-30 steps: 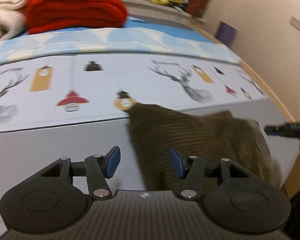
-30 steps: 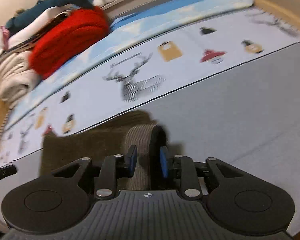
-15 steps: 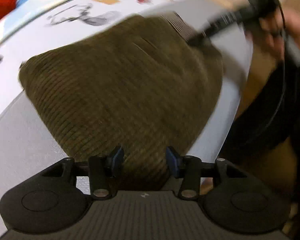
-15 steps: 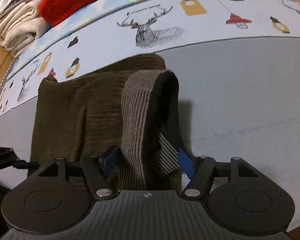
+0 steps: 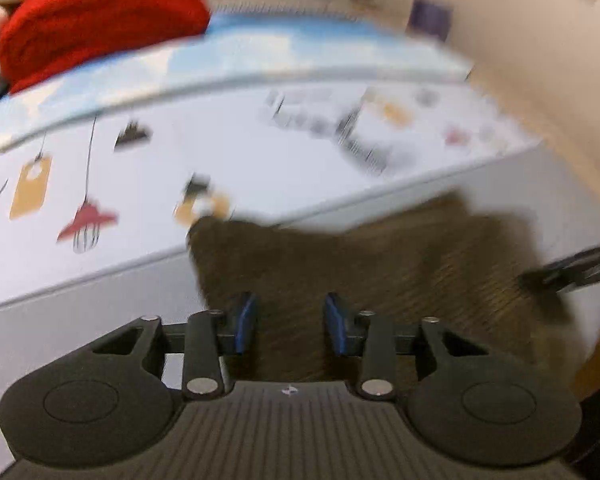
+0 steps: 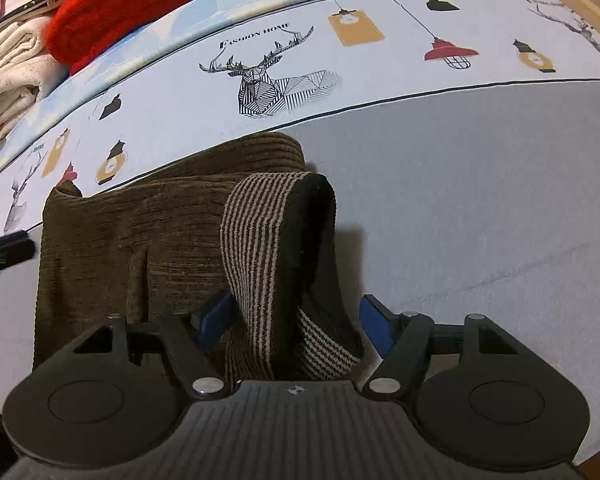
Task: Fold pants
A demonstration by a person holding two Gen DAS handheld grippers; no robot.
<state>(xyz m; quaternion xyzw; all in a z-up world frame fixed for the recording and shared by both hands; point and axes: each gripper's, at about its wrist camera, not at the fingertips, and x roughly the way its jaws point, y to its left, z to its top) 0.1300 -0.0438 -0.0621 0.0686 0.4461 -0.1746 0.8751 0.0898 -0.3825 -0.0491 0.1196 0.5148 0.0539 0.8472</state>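
I have the olive-brown corduroy pants (image 6: 148,224) lying folded on the grey part of the bed sheet (image 6: 480,184), their far edge just reaching the sheet's printed band of deer and lamps. The striped ribbed waistband (image 6: 260,240) stands up in a loop at the pants' right end, its black inside showing.

My right gripper (image 6: 296,320) points down over that loop; its blue-padded fingers (image 6: 374,326) stand wide apart on either side of the waistband, and I see no pad pressing on the cloth, so nothing is gripped there.

My left gripper (image 5: 290,320) hangs over the pants (image 5: 380,264) near their left end, in a badly blurred view. Its fingers (image 5: 244,316) are closing, with a clear gap between the pads and corduroy showing behind that gap; I cannot tell whether they touch the cloth.

At the far side of the bed lie a folded red blanket (image 6: 132,4) and a stack of cream blankets (image 6: 12,76)
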